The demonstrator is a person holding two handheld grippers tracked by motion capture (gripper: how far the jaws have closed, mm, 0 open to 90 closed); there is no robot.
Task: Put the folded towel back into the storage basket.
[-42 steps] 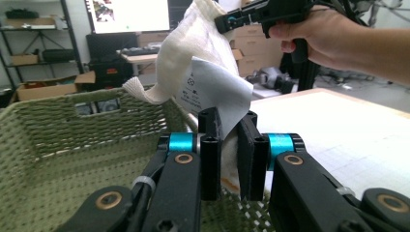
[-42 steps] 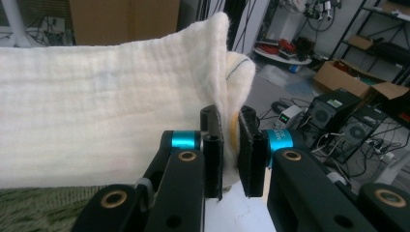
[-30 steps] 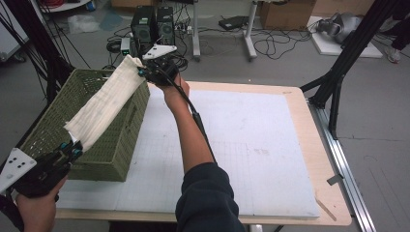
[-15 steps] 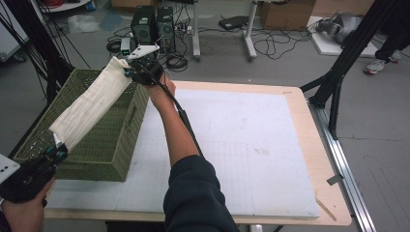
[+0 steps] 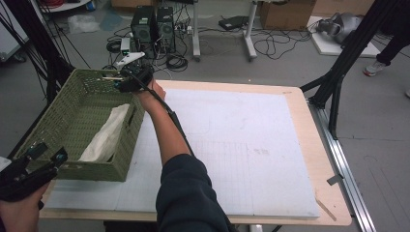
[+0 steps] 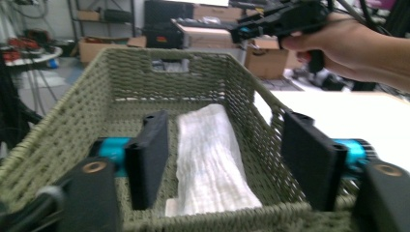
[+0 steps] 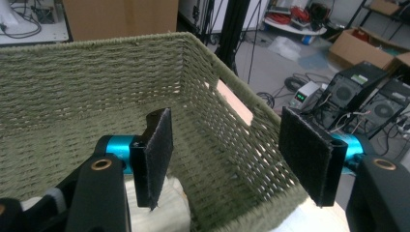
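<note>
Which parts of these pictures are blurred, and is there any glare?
Left gripper view: the near jaws and the right gripper look soft; the white towel is clearer. Right gripper view: the basket weave is sharp. High view: even light, no glare.

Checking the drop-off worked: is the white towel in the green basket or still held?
In. The white towel lies inside the green basket; both the left gripper and the right gripper are open.
</note>
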